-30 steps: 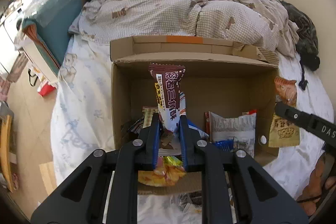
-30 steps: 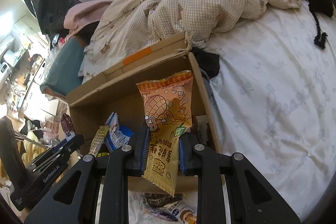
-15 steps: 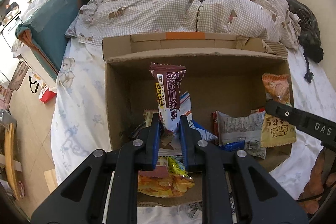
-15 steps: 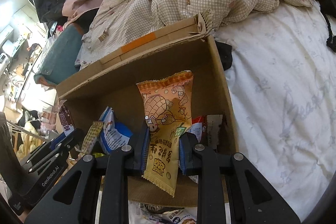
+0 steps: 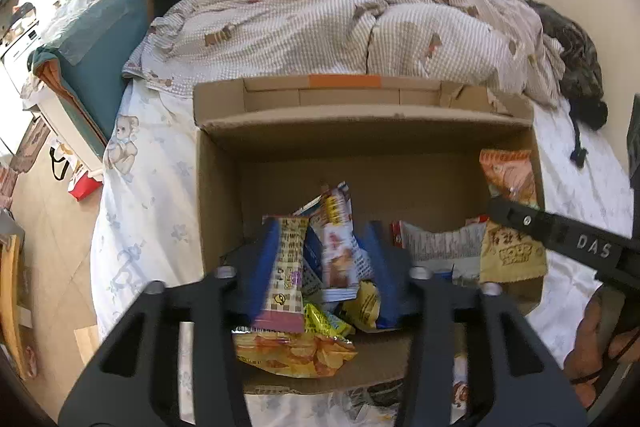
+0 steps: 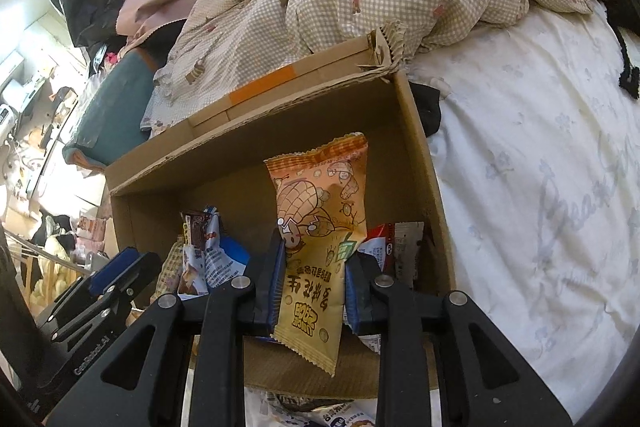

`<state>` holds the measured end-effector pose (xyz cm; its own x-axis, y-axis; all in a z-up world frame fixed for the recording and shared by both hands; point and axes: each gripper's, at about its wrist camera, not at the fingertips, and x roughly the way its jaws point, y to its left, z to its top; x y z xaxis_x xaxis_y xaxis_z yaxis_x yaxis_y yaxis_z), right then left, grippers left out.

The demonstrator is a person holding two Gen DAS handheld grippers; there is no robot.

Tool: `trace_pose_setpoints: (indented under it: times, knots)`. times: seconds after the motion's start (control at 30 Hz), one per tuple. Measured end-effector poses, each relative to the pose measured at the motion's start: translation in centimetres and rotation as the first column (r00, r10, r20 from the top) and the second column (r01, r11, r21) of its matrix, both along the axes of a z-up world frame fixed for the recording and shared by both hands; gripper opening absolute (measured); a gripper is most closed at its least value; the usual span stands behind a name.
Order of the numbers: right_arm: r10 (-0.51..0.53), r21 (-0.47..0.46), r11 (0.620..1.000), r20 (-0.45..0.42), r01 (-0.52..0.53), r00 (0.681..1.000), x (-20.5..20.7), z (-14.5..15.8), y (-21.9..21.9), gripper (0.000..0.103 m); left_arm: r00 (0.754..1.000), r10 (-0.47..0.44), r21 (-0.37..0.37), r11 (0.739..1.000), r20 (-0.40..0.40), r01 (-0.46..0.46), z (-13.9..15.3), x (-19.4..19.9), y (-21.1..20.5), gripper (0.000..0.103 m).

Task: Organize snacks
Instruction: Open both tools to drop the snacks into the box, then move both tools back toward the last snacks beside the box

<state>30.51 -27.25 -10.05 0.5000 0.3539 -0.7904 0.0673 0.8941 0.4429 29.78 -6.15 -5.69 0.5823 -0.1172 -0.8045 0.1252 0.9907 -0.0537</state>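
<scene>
My left gripper (image 5: 324, 267) has let go and gapes over the cardboard box (image 5: 216, 195); its brown packet (image 6: 192, 227) now lies inside. My right gripper (image 6: 312, 291) clamps the peanut packet (image 6: 320, 227) upright, long axis vertical, above that box.

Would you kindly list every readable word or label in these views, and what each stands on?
"DAS": right gripper finger, left wrist view.
"GenRobot.AI": left gripper body, right wrist view, blurred.
Peanut packet: upside-down Chinese print, too distorted to quote.
Packets in the cardboard box: print too blurred.
</scene>
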Motion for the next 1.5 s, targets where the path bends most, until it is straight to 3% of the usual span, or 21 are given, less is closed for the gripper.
trace_pose_setpoints:
  times: [0.03,0.13,0.23,0.27,0.3,0.37,0.67,0.97,1.13,1.27,1.5]
  knots:
    - [0.000,0.002,1.000,0.001,0.000,1.000,0.0,0.0,0.0,0.028,1.000,0.004,-0.007,1.000,0.008,-0.004,0.2,-0.1,0.1,0.066]
    - [0.012,-0.001,1.000,0.007,-0.012,1.000,0.0,0.0,0.3,0.028,1.000,0.000,-0.044,0.999,0.023,0.001,0.6,-0.4,0.3,0.087]
    - [0.018,0.003,1.000,0.014,-0.018,1.000,-0.1,0.5,0.4,0.033,0.999,-0.022,-0.057,0.998,0.023,0.023,0.7,-0.6,0.0,0.088]
    - [0.017,0.006,1.000,0.022,-0.017,1.000,-0.2,0.7,0.4,0.045,0.999,-0.024,-0.052,0.998,0.028,0.026,0.8,-0.7,-0.1,0.088]
    - [0.009,0.004,1.000,0.036,-0.009,0.999,-0.3,1.0,0.4,0.070,0.999,-0.023,-0.049,0.999,0.032,0.025,0.8,-0.7,-0.2,0.088]
    - [-0.021,-0.019,1.000,0.090,0.023,0.996,-0.9,1.9,0.1,0.085,0.999,-0.016,-0.052,0.998,0.040,0.018,1.0,-0.8,-0.1,0.088]
    - [-0.021,-0.039,0.999,0.089,0.025,0.996,-1.5,2.9,-0.3,0.085,0.998,-0.011,-0.112,0.994,0.062,0.017,2.0,-1.7,0.7,0.088]
    - [-0.025,-0.052,0.998,0.102,0.030,0.994,-3.3,4.0,-0.5,0.085,0.997,0.015,-0.125,0.992,0.077,-0.005,3.7,-4.0,1.8,0.088]
    - [-0.046,-0.014,0.999,0.094,0.048,0.994,-5.4,4.9,-1.1,0.085,0.997,0.025,-0.135,0.991,0.072,-0.015,4.2,-6.5,3.2,0.100]
    - [-0.038,-0.022,0.999,0.113,0.040,0.993,-7.2,5.9,-1.0,0.085,0.997,0.067,-0.173,0.983,0.048,-0.058,4.3,-8.3,4.6,0.100]
    - [-0.048,-0.024,0.998,0.109,0.051,0.993,-10.3,6.0,-1.0,0.085,0.988,0.124,-0.100,0.988,0.091,-0.115,4.7,-11.0,6.0,0.100]
